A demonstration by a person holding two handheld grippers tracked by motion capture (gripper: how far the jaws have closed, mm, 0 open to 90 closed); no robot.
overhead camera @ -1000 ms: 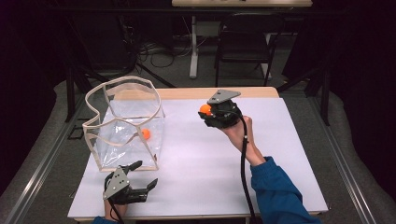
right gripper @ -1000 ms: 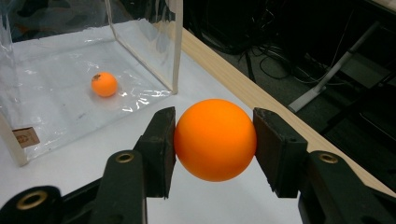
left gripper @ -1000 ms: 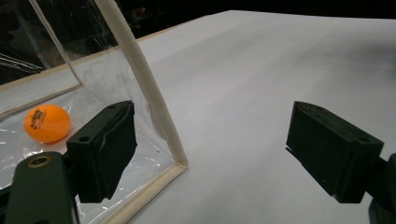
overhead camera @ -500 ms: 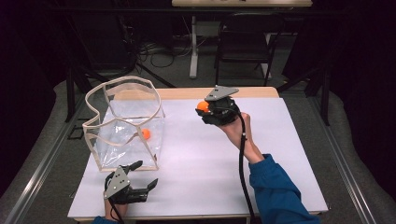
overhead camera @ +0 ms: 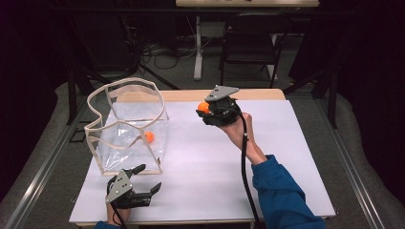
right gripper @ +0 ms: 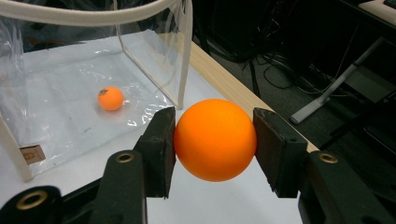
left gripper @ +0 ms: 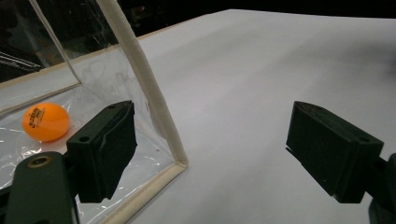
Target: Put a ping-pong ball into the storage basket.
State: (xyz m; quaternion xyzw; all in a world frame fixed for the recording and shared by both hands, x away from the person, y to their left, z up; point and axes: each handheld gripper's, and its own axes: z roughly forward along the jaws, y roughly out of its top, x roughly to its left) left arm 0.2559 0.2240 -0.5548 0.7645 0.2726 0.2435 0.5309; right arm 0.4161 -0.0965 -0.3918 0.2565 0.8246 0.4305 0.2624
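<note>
Orange ball (right gripper: pixel 215 139) sat clamped btwn jaws of right tool (overhead camera: pixel 210 110), held above the table (overhead camera: pixel 286 157) nr its far edge. Clear bag (overhead camera: pixel 126 126) w/ a second ball (overhead camera: pixel 149 137) stood to the left. Left tool (overhead camera: pixel 145 186), jaws apart, sat just beside bag's near corner.

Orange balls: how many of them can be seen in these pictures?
2. One orange ball is held between the jaws of the right hand-held gripper, above the table. The other ball lies inside the clear bag. None seems hidden.
</note>
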